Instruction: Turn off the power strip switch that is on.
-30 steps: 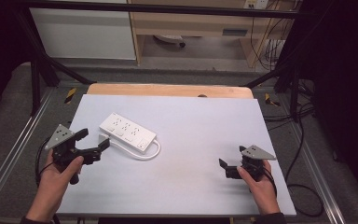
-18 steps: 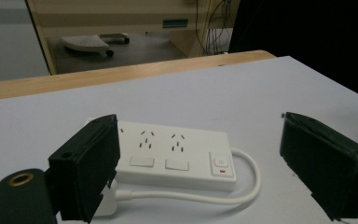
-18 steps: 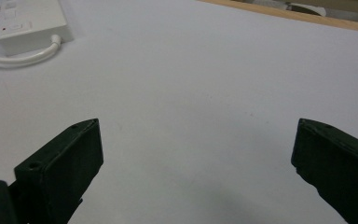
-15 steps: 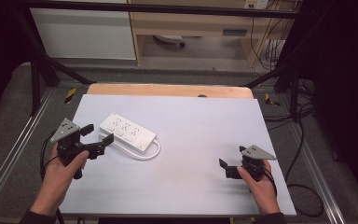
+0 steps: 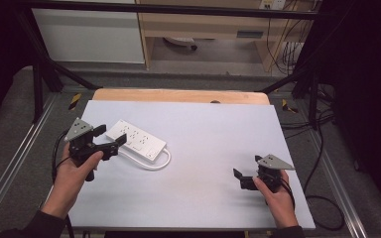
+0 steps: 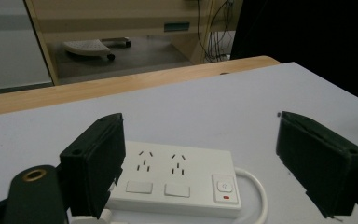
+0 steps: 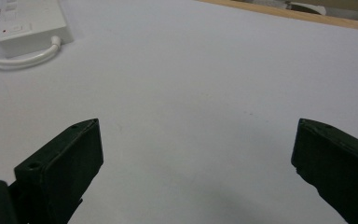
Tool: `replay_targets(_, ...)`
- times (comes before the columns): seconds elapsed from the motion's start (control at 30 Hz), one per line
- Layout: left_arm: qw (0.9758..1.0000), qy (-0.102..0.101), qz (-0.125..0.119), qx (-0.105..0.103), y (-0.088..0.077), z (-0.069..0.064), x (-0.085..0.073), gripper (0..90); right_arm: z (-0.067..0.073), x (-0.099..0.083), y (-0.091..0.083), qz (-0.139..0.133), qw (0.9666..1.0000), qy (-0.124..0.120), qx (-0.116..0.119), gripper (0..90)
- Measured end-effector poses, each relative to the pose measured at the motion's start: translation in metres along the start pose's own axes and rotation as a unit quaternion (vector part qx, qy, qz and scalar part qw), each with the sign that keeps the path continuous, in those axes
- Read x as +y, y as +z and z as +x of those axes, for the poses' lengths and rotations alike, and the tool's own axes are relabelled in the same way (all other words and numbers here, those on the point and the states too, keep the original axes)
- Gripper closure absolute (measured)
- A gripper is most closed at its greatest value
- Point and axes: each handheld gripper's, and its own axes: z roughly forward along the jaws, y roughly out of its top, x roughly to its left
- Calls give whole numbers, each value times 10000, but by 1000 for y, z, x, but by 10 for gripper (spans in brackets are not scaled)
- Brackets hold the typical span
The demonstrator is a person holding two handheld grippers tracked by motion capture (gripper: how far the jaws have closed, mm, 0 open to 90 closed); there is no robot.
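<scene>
Approach step: left hand-held gripper (image 5: 110,138), jaws wide, just narrowing and empty, straddles the power strip (image 5: 137,141) end; next, close squarely on it while the right hand-held gripper (image 5: 240,179) waits open.

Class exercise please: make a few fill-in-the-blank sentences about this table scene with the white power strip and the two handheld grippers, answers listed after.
1. The power strip lies nearest the ____ gripper.
2. The power strip's colour is ____.
3. The right gripper has its jaws ____, with nothing between them.
4. The strip's cord rests on the ____.

Missing words: left; white; open; table
</scene>
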Motion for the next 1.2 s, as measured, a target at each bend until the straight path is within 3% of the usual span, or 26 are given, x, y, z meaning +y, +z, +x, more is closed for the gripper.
replay_targets(0.4,9999,94,119,-46,16,-3,8,174,-1,0,-1,-18,10000,9,12,26)
replay_targets(0.77,9995,181,252,-31,29,-6,5,224,-1,0,-1,-3,10000,7,20,27)
replay_targets(0.9,9998,117,190,-12,33,-5,5,215,-1,0,-1,0,10000,10,26,27)
replay_targets(1.2,9995,96,312,16,43,-3,6,198,0,0,-1,-13,10000,-28,33,34)
